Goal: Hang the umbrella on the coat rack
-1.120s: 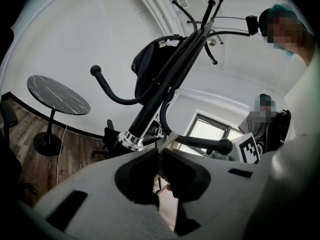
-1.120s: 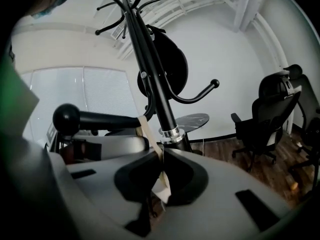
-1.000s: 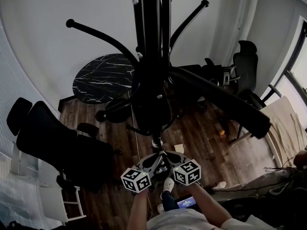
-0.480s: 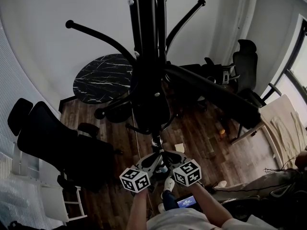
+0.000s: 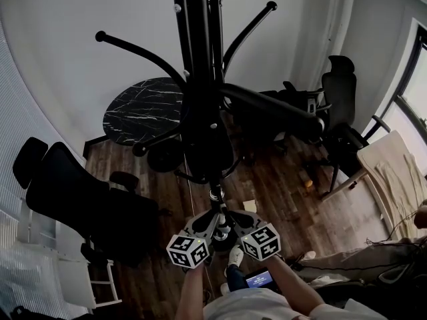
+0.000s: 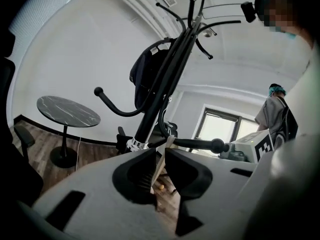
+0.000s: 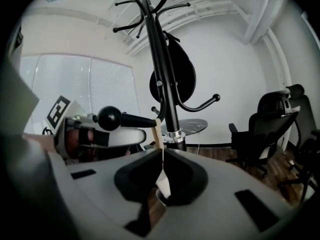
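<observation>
Head view: rack [image 5: 193,45] runs down the middle from 12 o'clock. A black bundle lies along its pole, which I take to be the umbrella [image 5: 208,145]. A silver collar [image 5: 215,193] sits on the pole just below it. Left gripper [image 5: 208,229] and right gripper [image 5: 230,229] meet nose to nose under the collar at 6 o'clock. A thick hook [image 5: 267,105] juts toward 3 o'clock. Nothing hangs on that hook.

Left gripper view: jaws are almost together with a thin tan strip [image 6: 165,151] in the narrow gap. It looks pinched. The strip leans toward 1 o'clock, to just beside the ball-tipped hook [image 6: 200,144]. Umbrella bundle is up the pole at 11 o'clock.

Right gripper view: jaws are clamped on the same strip [image 7: 158,131], which rises toward 12 o'clock beside the hook's ball end at 10 o'clock. Umbrella bundle is against the pole at 12 o'clock.

Status, my read: umbrella is at the rack and upright along the pole, but it isn't hung yet. Can't tell how the strip joins the umbrella, or whether any hook carries it. Left to do: get the strip over a hook, release both grippers, and check that it holds.
</observation>
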Motion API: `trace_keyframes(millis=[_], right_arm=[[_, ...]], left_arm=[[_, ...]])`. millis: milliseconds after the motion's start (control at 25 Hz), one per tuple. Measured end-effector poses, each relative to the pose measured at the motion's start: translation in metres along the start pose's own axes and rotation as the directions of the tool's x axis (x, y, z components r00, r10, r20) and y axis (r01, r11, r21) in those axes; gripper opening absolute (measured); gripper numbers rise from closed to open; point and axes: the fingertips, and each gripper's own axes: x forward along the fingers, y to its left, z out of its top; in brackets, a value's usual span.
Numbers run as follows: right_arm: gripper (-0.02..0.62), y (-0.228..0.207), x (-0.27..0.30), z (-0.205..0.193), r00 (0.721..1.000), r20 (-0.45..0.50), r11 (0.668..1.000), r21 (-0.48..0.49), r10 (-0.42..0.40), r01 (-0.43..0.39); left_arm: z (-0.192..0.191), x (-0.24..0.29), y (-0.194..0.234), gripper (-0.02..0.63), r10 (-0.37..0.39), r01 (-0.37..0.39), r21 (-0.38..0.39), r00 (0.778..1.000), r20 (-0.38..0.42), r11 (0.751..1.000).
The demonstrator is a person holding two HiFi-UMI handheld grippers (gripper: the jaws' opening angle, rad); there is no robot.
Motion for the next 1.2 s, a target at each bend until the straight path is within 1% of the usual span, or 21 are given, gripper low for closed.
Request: trace_keyframes(millis=[80, 160, 280, 400, 560, 720, 840, 960, 1200], right_arm=[[0.015, 0.001, -0.005, 0.001, 1.000, 0.011, 1.000, -0.005, -0.012, 0.012], [0.012, 0.001, -0.010, 0.003, 0.999, 0.021, 1.000, -0.005, -0.024, 0.024], [0.012, 0.000, -0.019, 0.005, 0.999, 0.035, 0.999, 0.003, -0.039, 0.038], [0.012, 0.002, -0.028, 0.005, 0.998, 0.043, 0.999, 0.009, -0.048, 0.048], [0.012, 0.011, -0.042, 0.004, 0.997, 0.052, 0.998, -0.009, -0.056, 0.057], [0.012, 0.021, -0.058, 0.009, 0.995, 0.080, 0.998, -0.004, -0.064, 0.064], [0.012, 0.028, -0.069, 0.011, 0.992, 0.101, 0.997, 0.000, -0.075, 0.075], [0.012, 0.036, -0.081, 0.012, 0.989, 0.117, 0.996, 0.010, -0.089, 0.088], [0.012, 0.052, -0.098, 0.010, 0.988, 0.132, 0.996, 0.024, -0.086, 0.083]], left_arm=[[0.002, -0.005, 0.002, 0.048, 0.028, -0.029, 0.019, 1.000, 0.011, 0.999], [0.005, -0.011, 0.003, 0.036, 0.051, -0.052, 0.022, 0.998, 0.024, 0.998], [0.006, -0.018, 0.002, 0.026, 0.068, -0.069, 0.026, 0.997, 0.032, 0.997], [0.007, -0.025, -0.005, 0.021, 0.075, -0.076, 0.040, 0.997, 0.035, 0.996], [0.006, -0.036, -0.017, 0.020, 0.083, -0.085, 0.063, 0.996, 0.038, 0.994], [0.008, -0.046, -0.032, 0.020, 0.061, -0.064, 0.056, 0.997, 0.050, 0.996], [0.009, -0.054, -0.044, 0.020, 0.056, -0.061, 0.075, 0.996, 0.062, 0.995], [0.011, -0.065, -0.052, 0.020, 0.066, -0.073, 0.094, 0.995, 0.078, 0.993], [0.017, -0.082, -0.057, 0.020, 0.103, -0.115, 0.100, 0.987, 0.122, 0.988]])
